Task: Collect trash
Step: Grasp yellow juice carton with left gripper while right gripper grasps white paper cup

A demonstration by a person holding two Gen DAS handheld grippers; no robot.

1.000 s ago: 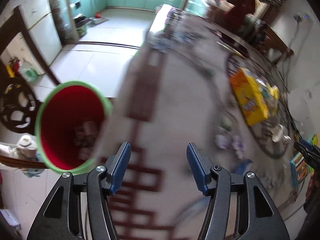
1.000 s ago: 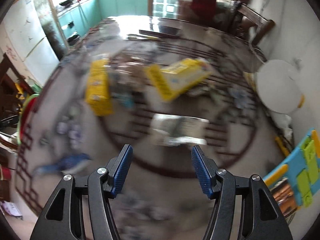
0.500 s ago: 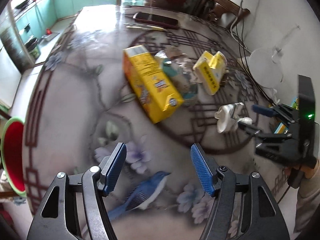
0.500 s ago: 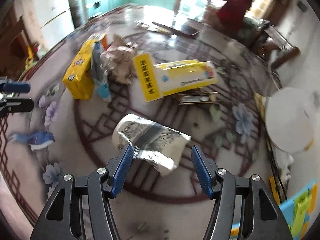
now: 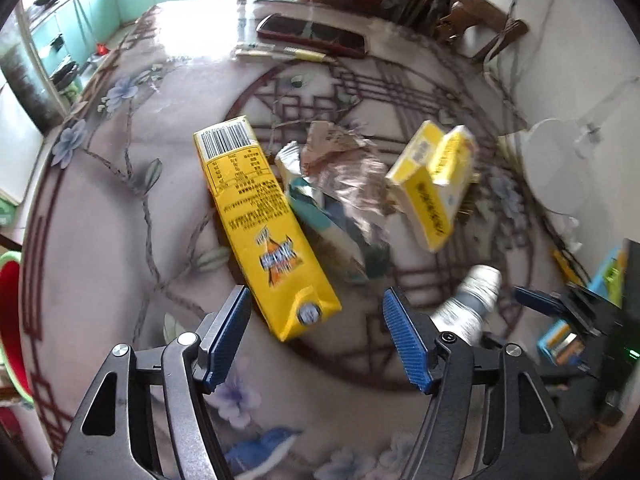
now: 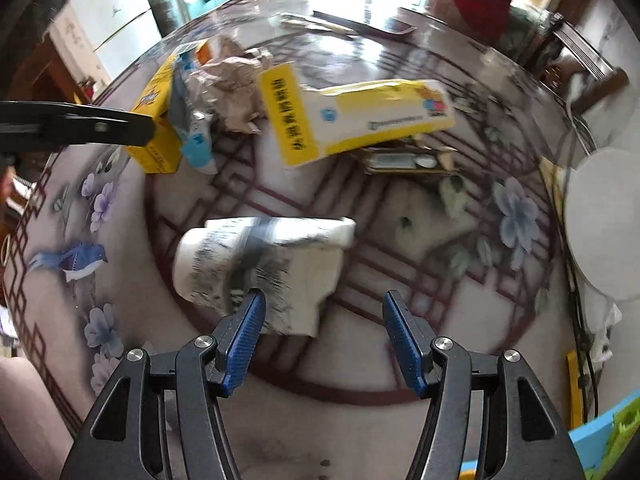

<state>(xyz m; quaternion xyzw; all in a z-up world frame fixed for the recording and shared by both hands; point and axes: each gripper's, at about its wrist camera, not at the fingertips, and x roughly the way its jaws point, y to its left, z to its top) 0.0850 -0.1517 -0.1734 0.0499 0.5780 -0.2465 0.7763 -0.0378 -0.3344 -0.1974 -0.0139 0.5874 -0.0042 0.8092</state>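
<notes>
Both tongs gape empty; left tongs (image 5: 316,340) over yellow carton (image 5: 260,224), spout end nearest.

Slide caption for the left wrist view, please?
Open left gripper hovers above a yellow carton lying among trash on the patterned table.

Glossy tabletop (image 5: 120,216) printed with red lattice, lilac blossoms, blue bird (image 6: 76,260). Dark phone (image 5: 312,36) and pens (image 5: 280,53) at far edge. White round disc (image 6: 604,220) at right rim. Teal cabinets (image 5: 80,20) beyond.
</notes>
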